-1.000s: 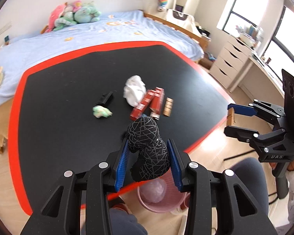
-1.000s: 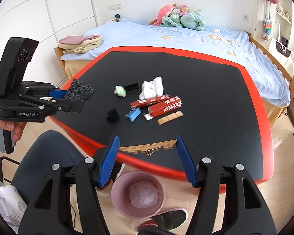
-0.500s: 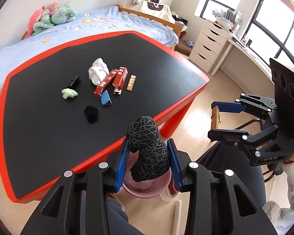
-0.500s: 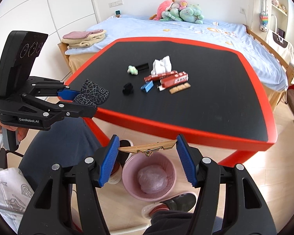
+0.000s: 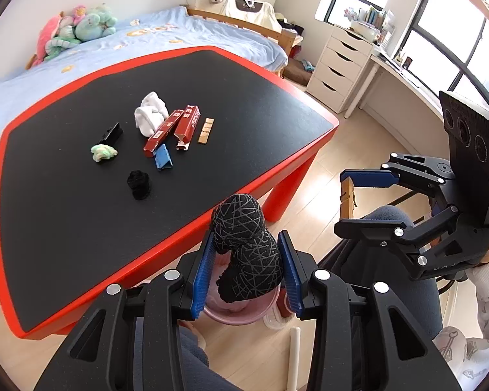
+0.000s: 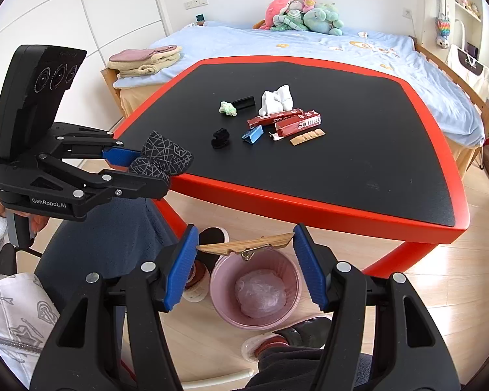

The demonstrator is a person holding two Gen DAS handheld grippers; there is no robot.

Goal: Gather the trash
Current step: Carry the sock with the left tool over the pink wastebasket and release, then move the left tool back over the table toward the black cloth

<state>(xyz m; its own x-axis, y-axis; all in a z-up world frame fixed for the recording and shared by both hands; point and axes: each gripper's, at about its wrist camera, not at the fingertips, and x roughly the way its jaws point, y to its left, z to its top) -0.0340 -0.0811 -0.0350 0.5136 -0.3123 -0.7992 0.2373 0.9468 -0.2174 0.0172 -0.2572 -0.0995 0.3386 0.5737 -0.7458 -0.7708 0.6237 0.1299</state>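
Note:
My left gripper (image 5: 246,244) is shut on a black wad of cloth with grey line pattern (image 5: 241,221), seen from the side in the right wrist view as cloth (image 6: 169,154) in the left gripper (image 6: 151,166). A wooden clothespin (image 6: 247,245) spans the pads of my right gripper (image 6: 245,233), which is shut on it; the left wrist view shows that right gripper (image 5: 344,200) at the right. Both hang off the table's near edge above a pink bin (image 6: 288,280) on the floor, its rim (image 5: 244,317) showing under the cloth. A clear bag wad (image 6: 260,293) lies inside.
The black, red-edged table (image 5: 65,228) bears a white cloth (image 5: 150,115), red boxes (image 5: 187,125), a blue piece (image 5: 163,159), a black wad (image 5: 139,184), a green wad (image 5: 103,152), a black box (image 5: 111,133) and a tan strip (image 5: 206,131). The person's knees and shoes (image 6: 277,342) flank the bin.
Both grippers have pulled back from over the table to past its near edge and sunk a little, now above the bin. Each keeps its hold. Little has shifted in the last half second.

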